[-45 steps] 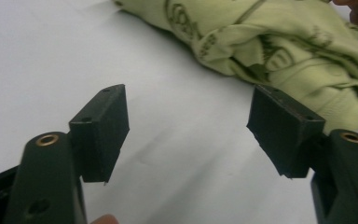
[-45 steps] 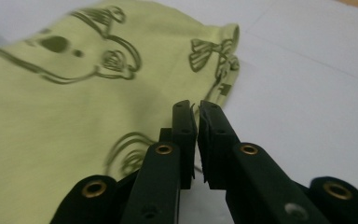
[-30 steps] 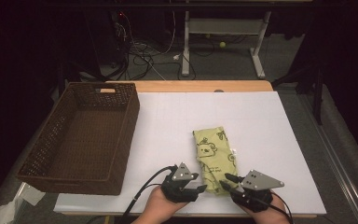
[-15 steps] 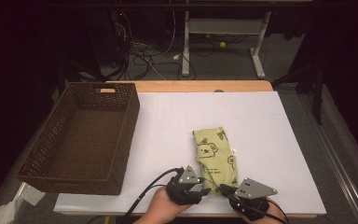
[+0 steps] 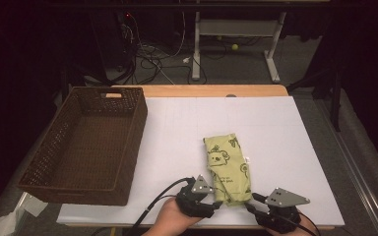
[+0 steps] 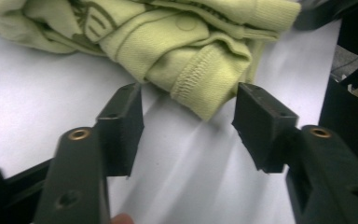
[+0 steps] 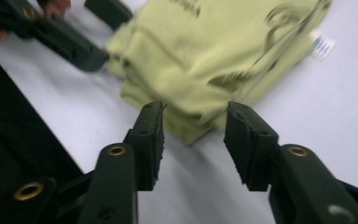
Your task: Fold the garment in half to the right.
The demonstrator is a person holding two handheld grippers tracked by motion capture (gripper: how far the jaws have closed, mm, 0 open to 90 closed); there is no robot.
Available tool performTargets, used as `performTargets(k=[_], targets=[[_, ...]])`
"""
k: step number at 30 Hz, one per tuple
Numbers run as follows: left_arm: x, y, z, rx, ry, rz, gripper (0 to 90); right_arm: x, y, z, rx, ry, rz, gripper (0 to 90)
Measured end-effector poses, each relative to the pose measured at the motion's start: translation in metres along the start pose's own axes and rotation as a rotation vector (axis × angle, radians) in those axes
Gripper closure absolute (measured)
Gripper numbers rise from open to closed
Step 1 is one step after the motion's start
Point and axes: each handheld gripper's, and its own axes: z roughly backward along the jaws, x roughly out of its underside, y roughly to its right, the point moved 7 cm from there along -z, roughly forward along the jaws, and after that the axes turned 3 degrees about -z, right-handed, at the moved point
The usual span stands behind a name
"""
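White paper covers the table (image 5: 275, 128). Just ahead of both grippers lies the folded green garment (image 5: 228, 168). Left gripper (image 6: 189, 109) and right gripper (image 7: 194, 122) have just been opening; their jaws stand apart at its near edge, pads pressing nothing.

Brown wicker basket (image 5: 86, 142), empty, sits left of the tongs and farther back on the white surface (image 5: 275, 128). Beyond the surface's far edge: cable tangle (image 5: 152, 59), grey stand legs (image 5: 236, 54), small yellow-green ball (image 5: 235, 47) on the floor.
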Motion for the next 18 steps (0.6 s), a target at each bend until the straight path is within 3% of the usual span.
performTargets(k=[6,10,14,18], targets=[[0.000,0.002,-0.001,0.006,-0.003,-0.027,58.3,0.005,-0.001,-0.010,-0.007,-0.047,-0.001,71.0],[0.000,0.002,-0.002,0.000,-0.004,-0.029,69.1,0.003,-0.004,-0.014,-0.012,-0.045,0.009,87.8],[0.000,0.002,0.000,0.001,-0.004,-0.038,73.9,0.002,-0.006,-0.014,-0.008,-0.044,0.028,88.8],[-0.001,0.001,0.003,0.008,0.015,-0.015,74.4,0.000,-0.010,-0.012,-0.018,-0.029,0.029,88.9]])
